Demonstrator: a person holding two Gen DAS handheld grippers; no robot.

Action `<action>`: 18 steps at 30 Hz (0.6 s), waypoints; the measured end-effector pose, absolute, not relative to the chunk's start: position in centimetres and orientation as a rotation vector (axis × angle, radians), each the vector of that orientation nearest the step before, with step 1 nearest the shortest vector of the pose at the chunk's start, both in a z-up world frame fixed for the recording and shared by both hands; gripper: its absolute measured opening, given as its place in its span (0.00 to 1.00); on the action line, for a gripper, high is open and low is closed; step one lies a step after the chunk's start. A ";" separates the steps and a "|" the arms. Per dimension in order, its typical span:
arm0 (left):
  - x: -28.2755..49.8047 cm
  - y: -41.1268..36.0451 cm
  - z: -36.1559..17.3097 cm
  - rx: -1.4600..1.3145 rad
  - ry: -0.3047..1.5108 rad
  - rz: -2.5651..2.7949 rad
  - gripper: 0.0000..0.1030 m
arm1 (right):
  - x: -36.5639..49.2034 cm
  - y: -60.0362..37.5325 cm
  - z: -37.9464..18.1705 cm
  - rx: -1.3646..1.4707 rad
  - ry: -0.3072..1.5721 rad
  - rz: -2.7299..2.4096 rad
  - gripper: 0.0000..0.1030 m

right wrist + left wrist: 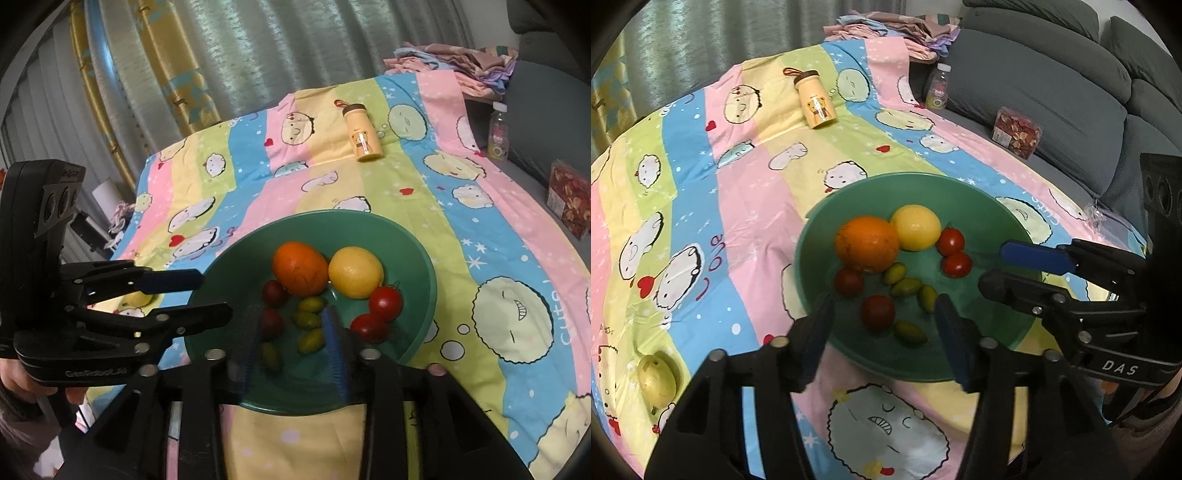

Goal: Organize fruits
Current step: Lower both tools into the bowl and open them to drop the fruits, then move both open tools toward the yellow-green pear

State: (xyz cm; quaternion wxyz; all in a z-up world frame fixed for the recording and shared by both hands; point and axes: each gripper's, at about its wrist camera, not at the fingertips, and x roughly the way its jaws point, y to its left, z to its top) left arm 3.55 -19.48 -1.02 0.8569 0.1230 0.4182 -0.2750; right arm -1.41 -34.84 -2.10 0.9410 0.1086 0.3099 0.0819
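A green bowl [905, 177] [332, 215] stands on the striped cartoon cloth. In it lie an orange [867, 243] [300, 272], a yellow citrus fruit [916, 227] [355, 271], several red tomatoes and several small green fruits. My left gripper [882, 332] [216, 295] hovers open over the bowl's near side; a tomato [878, 312] lies below the gap, untouched. My right gripper [291, 325] [993, 266] is open over the near rim, a small green fruit [312, 339] under its gap. A yellow-green pear [657, 380] rests on the cloth to the left of the bowl.
A yellow bear-print bottle [816, 99] [362, 136] lies at the cloth's far side. A clear drink bottle [938, 86] and a box of dried fruit [1015, 131] sit on the grey sofa [1052, 74] at right. Folded clothes [886, 29] are piled behind; curtains hang beyond.
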 end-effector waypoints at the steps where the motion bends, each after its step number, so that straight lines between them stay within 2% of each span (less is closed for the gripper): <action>1: 3.5 -19.2 -0.9 0.257 0.875 -0.569 0.62 | -1.4 -34.8 -2.0 0.222 0.631 0.162 0.44; 5: 3.3 -18.3 -0.6 0.243 0.865 -0.551 0.71 | -1.6 -34.7 -1.7 0.224 0.628 0.149 0.54; 7: 3.2 -17.8 -0.4 0.234 0.861 -0.535 0.83 | -1.7 -34.6 -1.4 0.221 0.626 0.143 0.55; 10: 3.1 -16.8 -0.1 0.210 0.856 -0.512 0.86 | -1.7 -34.3 -1.1 0.216 0.631 0.139 0.57; 14: 2.9 -15.7 0.3 0.190 0.848 -0.490 0.90 | -1.8 -33.7 -0.6 0.204 0.629 0.133 0.68; 17: 2.8 -14.7 0.4 0.173 0.845 -0.476 0.94 | -1.9 -33.4 -0.1 0.199 0.623 0.132 0.68; 18: 2.8 -14.3 0.4 0.163 0.844 -0.469 0.99 | -1.9 -33.2 0.0 0.199 0.624 0.132 0.68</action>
